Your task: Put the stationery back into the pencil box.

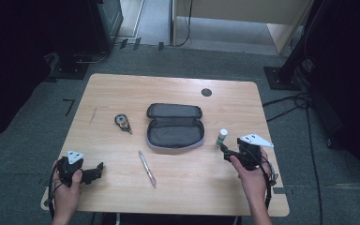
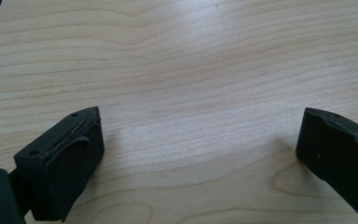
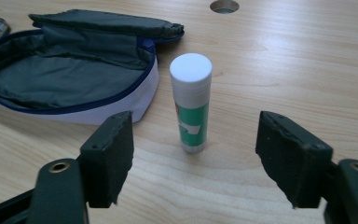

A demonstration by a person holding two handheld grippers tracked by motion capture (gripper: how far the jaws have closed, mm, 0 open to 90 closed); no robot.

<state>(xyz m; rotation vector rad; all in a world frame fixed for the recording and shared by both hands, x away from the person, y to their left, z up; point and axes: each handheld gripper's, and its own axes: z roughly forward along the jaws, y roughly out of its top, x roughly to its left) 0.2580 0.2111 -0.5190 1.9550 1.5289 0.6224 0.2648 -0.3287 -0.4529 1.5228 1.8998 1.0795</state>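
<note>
The glue stick [image 3: 190, 103] stands upright on the table [image 1: 168, 89], white cap up and green label below, just right of the open pouch [image 1: 174, 125] and apart from it. In the high view the stick [image 1: 222, 136] sits near the table's right side, directly ahead of the right gripper [image 1: 227, 151].

That gripper is held low over the wood by the person's right hand [image 1: 251, 171] and points at the stick. In the right gripper view its jaws are spread on either side of the stick but short of it; they touch nothing, and the stick stands a little beyond the pads [image 3: 112, 154] (bare wood shows between them).

The pouch lies unzipped in the middle of the table, its grey lining open and its lid folded back. Left of it lies a small tape dispenser [image 1: 122, 122], and in front of it a pen [image 1: 147, 168] lies slanted on the wood. A round hole [image 1: 206, 92] is set in the tabletop behind the pouch.

At the near left corner the left hand [image 1: 65, 192] holds the left gripper [image 1: 98, 169] low over the table, well apart from everything else. In its own view the jaws stand wide apart over bare wood grain, with nothing between them.
</note>
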